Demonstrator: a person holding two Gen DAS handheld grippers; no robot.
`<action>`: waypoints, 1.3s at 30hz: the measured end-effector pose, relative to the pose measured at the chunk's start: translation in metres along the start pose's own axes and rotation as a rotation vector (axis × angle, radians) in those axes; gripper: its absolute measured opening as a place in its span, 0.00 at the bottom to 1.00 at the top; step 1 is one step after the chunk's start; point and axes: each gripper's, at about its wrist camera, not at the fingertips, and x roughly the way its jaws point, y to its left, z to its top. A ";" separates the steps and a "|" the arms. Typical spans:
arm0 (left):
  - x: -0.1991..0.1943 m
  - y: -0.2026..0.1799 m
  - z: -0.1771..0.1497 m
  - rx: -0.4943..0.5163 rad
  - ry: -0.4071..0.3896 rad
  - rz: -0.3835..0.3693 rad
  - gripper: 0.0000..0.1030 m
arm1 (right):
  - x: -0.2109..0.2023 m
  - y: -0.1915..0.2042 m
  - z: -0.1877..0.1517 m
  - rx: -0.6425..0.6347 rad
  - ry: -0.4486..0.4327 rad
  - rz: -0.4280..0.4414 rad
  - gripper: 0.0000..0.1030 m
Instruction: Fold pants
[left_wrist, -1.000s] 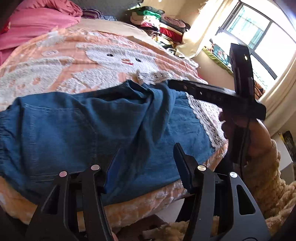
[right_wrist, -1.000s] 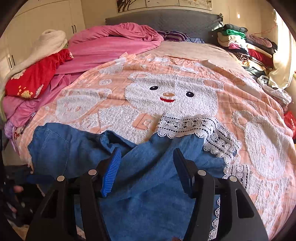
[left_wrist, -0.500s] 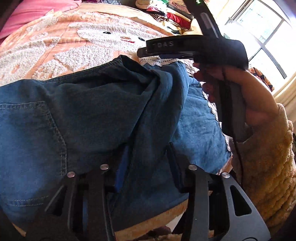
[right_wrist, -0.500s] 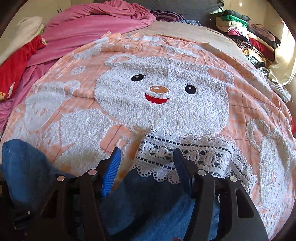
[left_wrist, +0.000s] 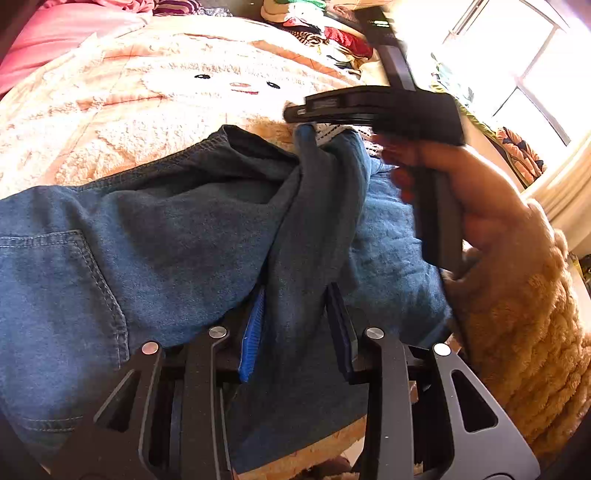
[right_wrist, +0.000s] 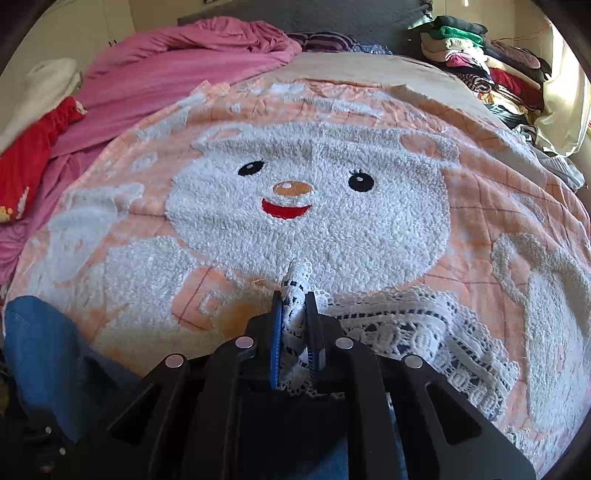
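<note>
Right gripper clamps the pants' lace hem, left gripper pinches denim fold at lower centre; lift both evenly.

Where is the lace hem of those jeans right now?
In the right wrist view, the lace hem lies low on the bear blanket, its end pinched in the right tongs.

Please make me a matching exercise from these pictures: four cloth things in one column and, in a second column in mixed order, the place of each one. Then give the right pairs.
1. white lace trim
2. blue denim pants
3. crumpled pink blanket
4. stack of folded clothes

A. far right in the right wrist view, beyond the peach bear quilt
B. one fold gripped by the left tool
C. pinched in the shut right tool
D. far left in that view, beside the quilt

Pairs: 1-C, 2-B, 3-D, 4-A
</note>
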 end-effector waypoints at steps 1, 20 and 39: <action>-0.001 0.000 0.000 -0.001 -0.004 0.001 0.26 | -0.008 -0.002 -0.003 0.009 -0.014 0.007 0.10; -0.007 -0.011 0.005 0.071 -0.047 -0.009 0.08 | -0.157 -0.062 -0.068 0.248 -0.275 0.090 0.08; -0.018 -0.038 -0.017 0.253 -0.037 0.004 0.03 | -0.204 -0.084 -0.200 0.536 -0.222 0.082 0.08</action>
